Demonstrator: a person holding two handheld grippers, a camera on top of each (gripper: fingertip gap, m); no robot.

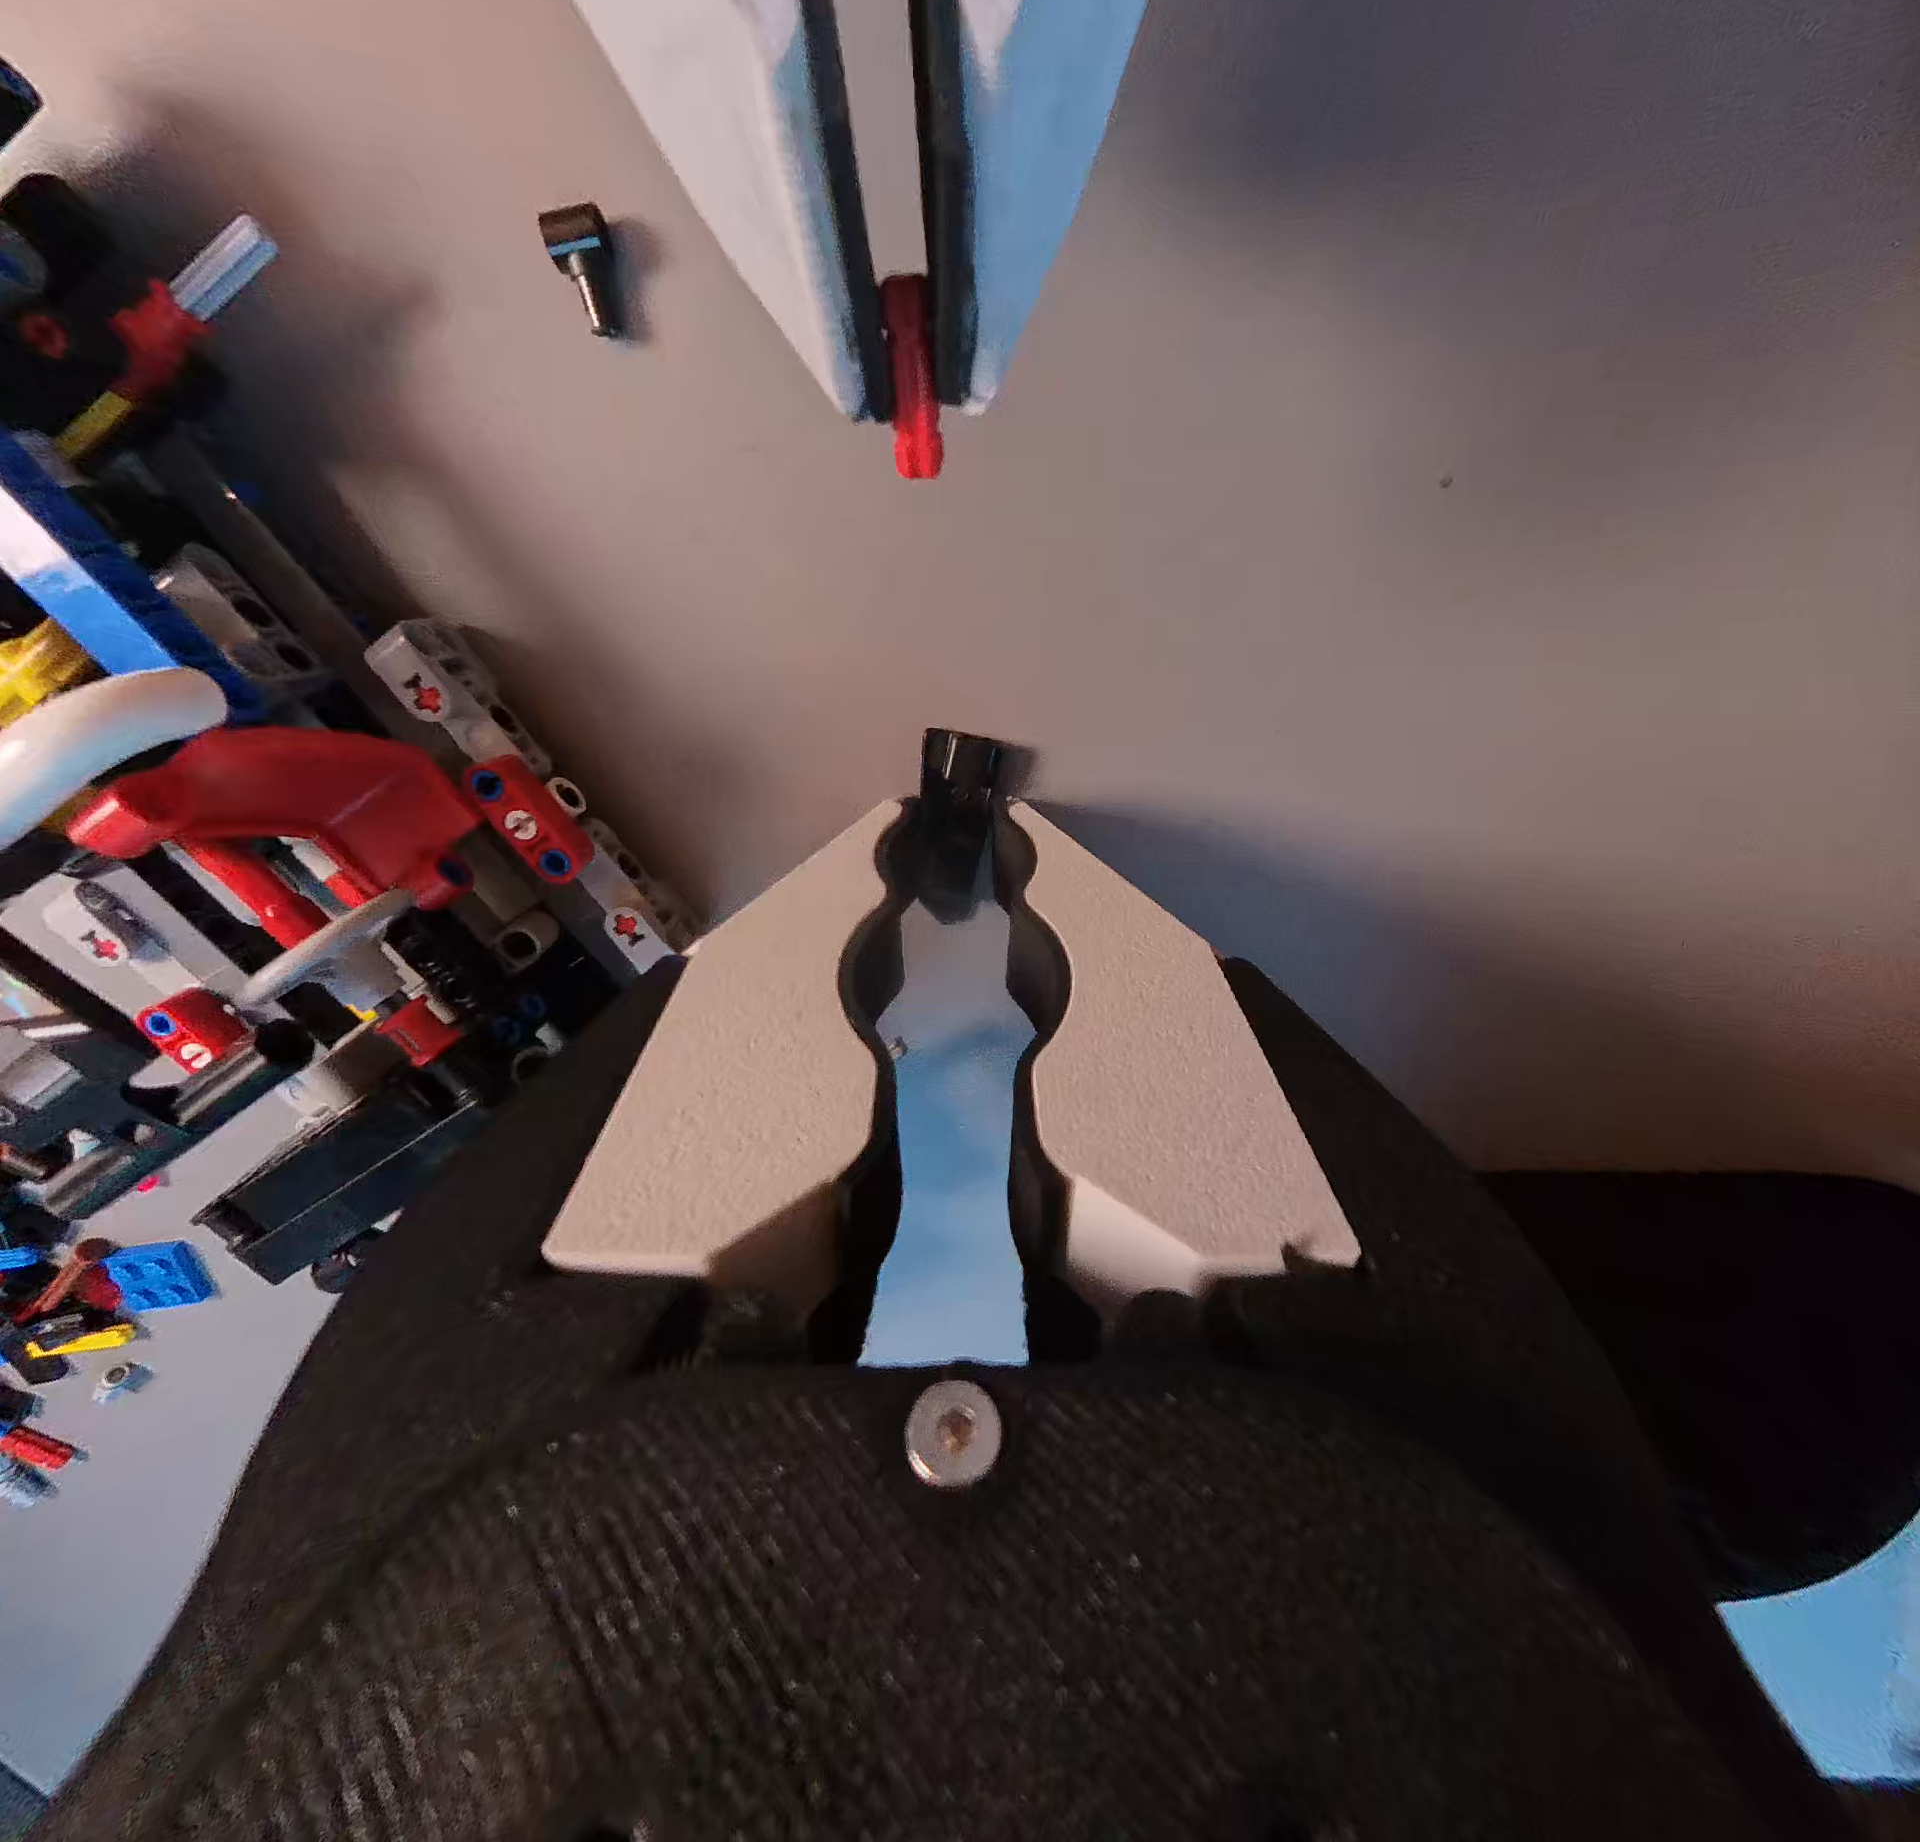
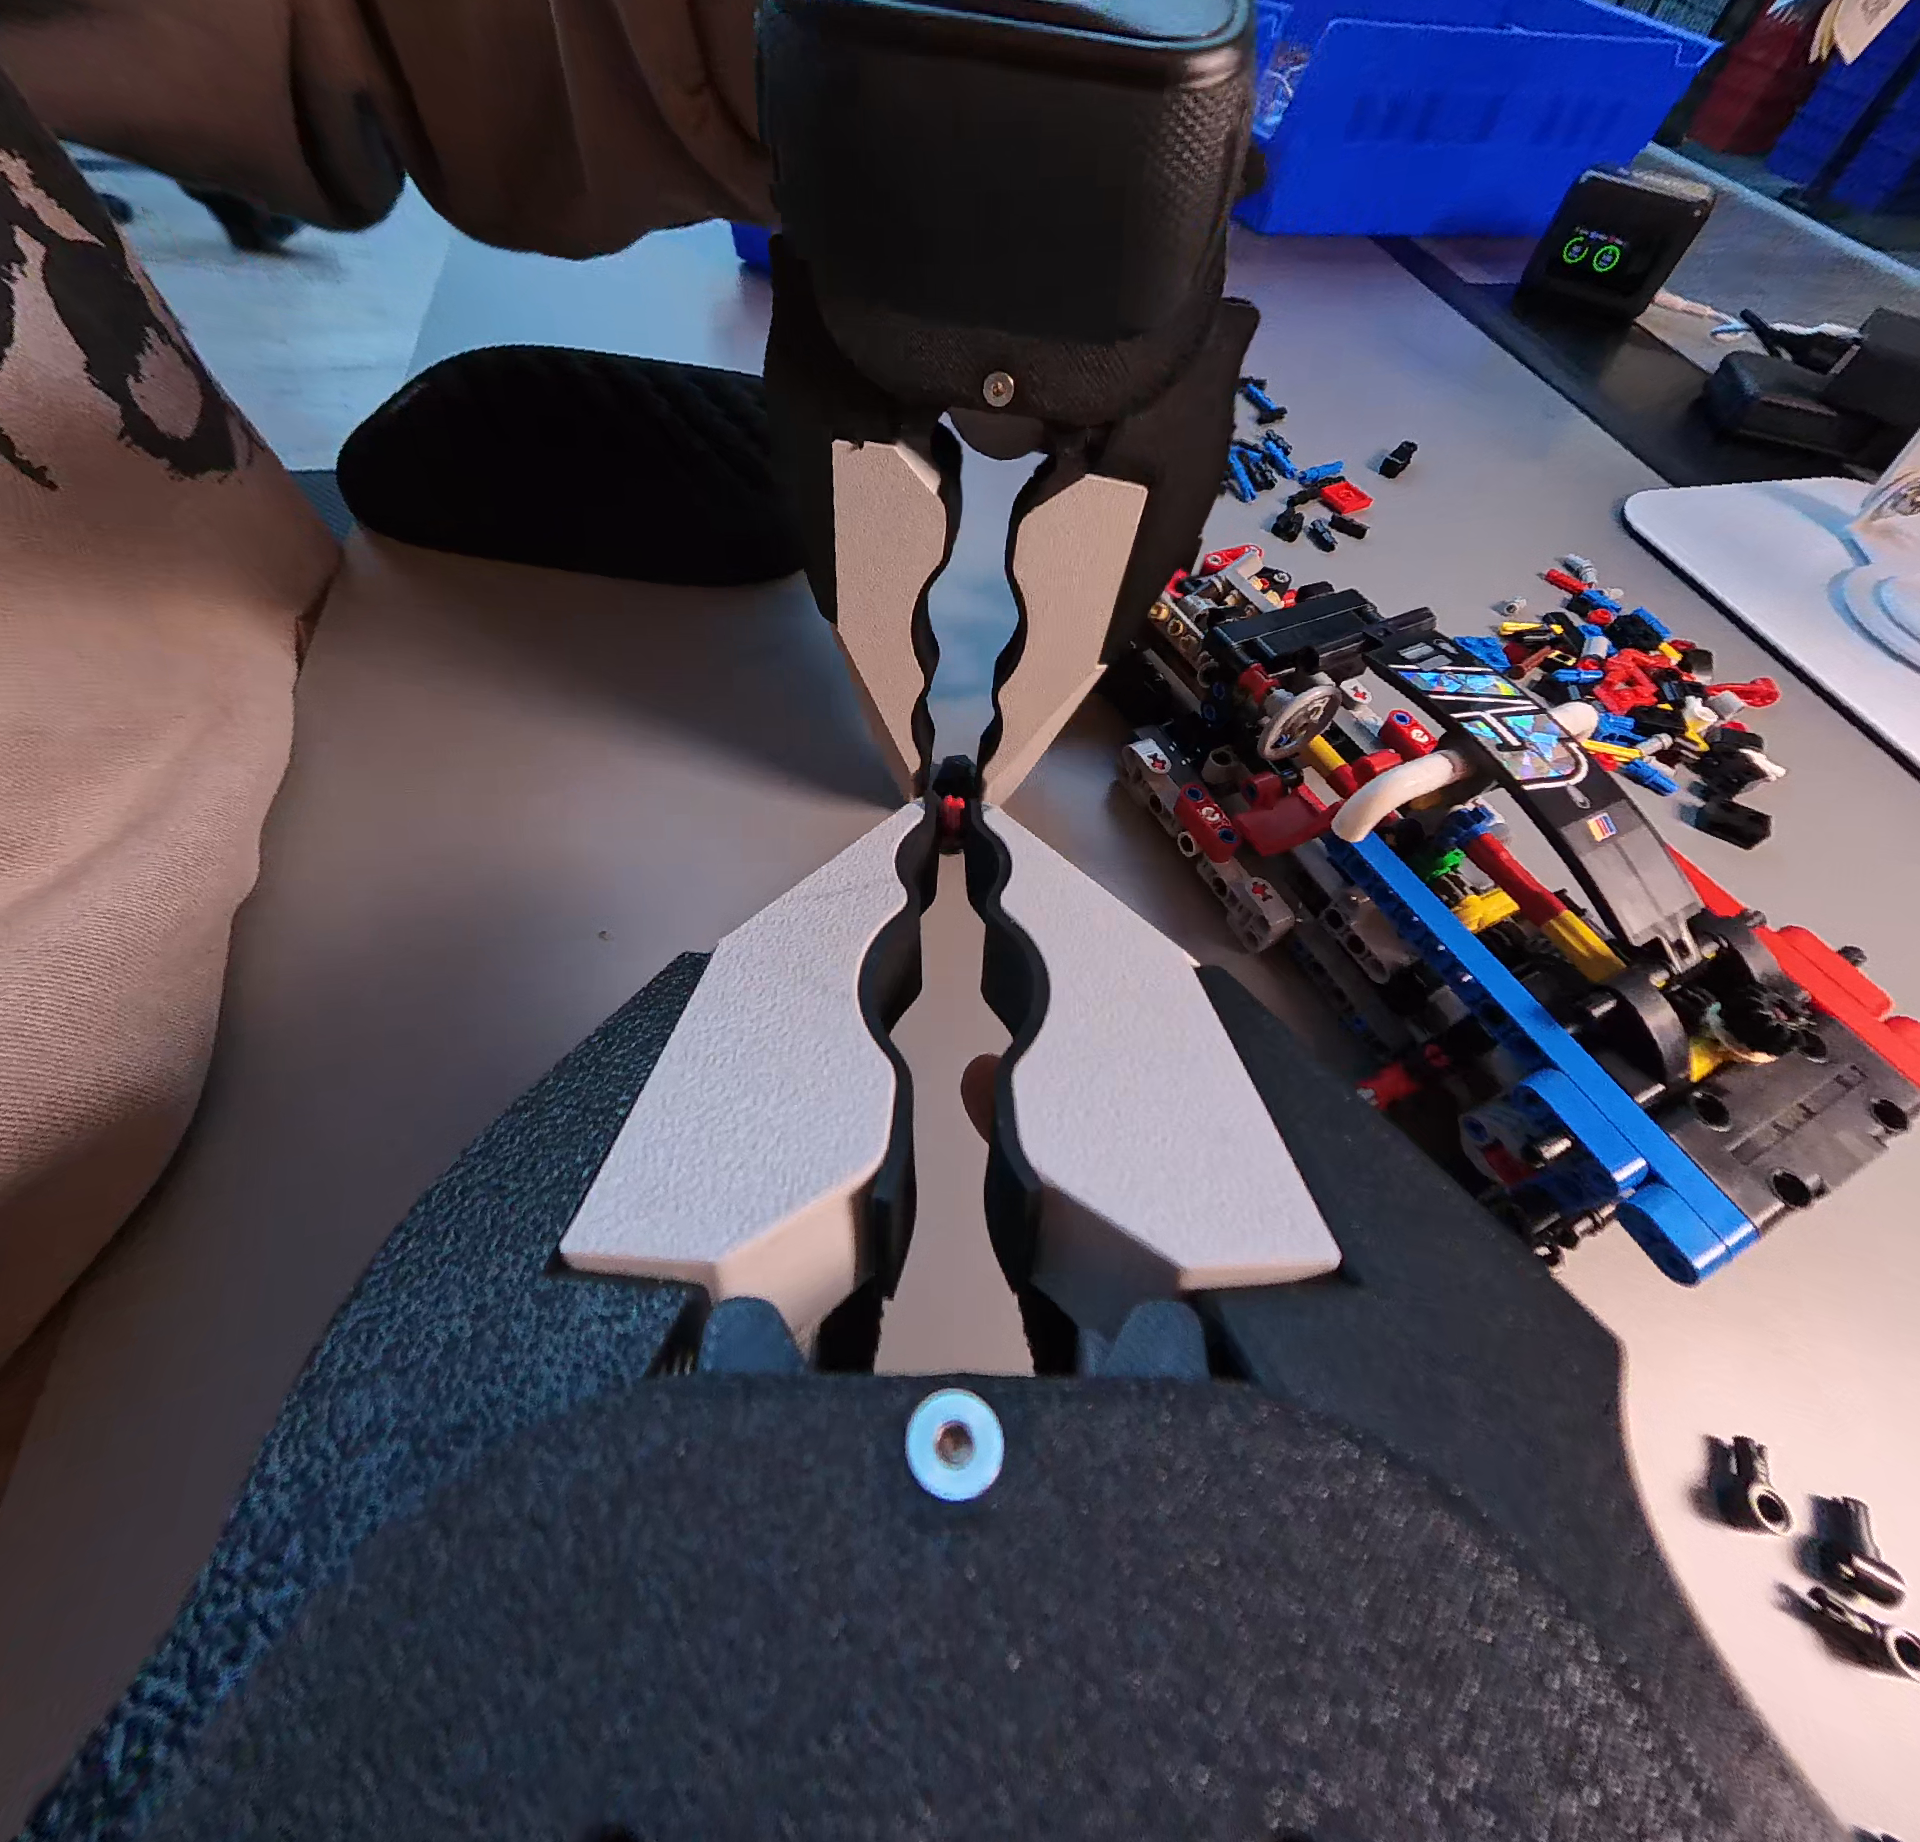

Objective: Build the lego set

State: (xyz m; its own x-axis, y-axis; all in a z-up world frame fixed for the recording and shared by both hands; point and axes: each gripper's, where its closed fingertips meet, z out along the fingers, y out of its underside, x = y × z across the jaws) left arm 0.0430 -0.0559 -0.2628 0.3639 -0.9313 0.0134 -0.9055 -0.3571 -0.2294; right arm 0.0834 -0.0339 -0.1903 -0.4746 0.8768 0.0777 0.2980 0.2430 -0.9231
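Grey bench [image 2: 540,857], two hand-held grippers tip to tip beside the half-built Lego car [image 2: 1455,857].
Left hand-held gripper [image 1: 961,805] pinches a small black connector [image 1: 961,769]; right hand-held gripper [image 2: 951,836] pinches a red pin [image 1: 914,379], its end just apart from the connector in the left wrist view. Loose Lego pieces [image 2: 1642,680] lie just beyond the car; blue bins [image 2: 1455,99] stand farther back.

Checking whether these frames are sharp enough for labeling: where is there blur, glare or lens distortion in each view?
Left wrist view: right gripper and red pin slightly soft, car model blurred at the bent edge. Right wrist view: centre sharp, black connectors smeared at lower right, bluish sheen on table.
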